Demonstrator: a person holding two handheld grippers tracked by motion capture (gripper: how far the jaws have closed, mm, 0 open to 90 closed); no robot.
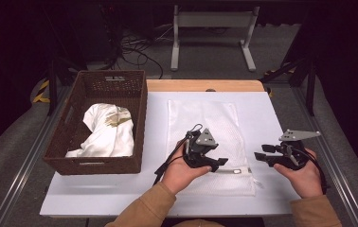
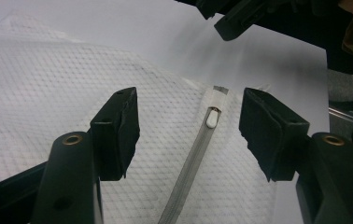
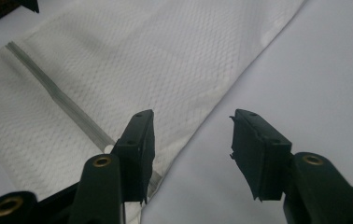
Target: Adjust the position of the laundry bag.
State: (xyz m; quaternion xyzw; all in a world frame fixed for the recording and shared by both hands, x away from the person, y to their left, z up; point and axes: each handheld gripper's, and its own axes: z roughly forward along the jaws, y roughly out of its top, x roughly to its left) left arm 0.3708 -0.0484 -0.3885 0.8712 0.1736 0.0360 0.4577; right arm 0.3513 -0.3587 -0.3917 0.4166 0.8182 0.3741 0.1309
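The step in hand looks like the approach to the zipper of the flat white mesh laundry bag (image 1: 209,142), which lies spread on the white table (image 1: 96,189), its near edge under both tools. The left gripper (image 2: 189,126) hovers with its fingers (image 2: 118,128) spread wide and holding nothing; the small white zipper pull (image 2: 211,118) sits between them, a little nearer the right-hand finger, at the end of the grey zipper strip (image 2: 188,168). The right gripper (image 3: 191,149) also stands open and empty, one finger over the bag's corner, the other over bare table. Next, I judge, the left fingers must drop and close on the pull while the right pins the corner. The mesh looks thin, limp and likely to bunch. A brown wicker basket (image 1: 134,118) holding white cloth (image 1: 108,130) stands beyond the left fingers
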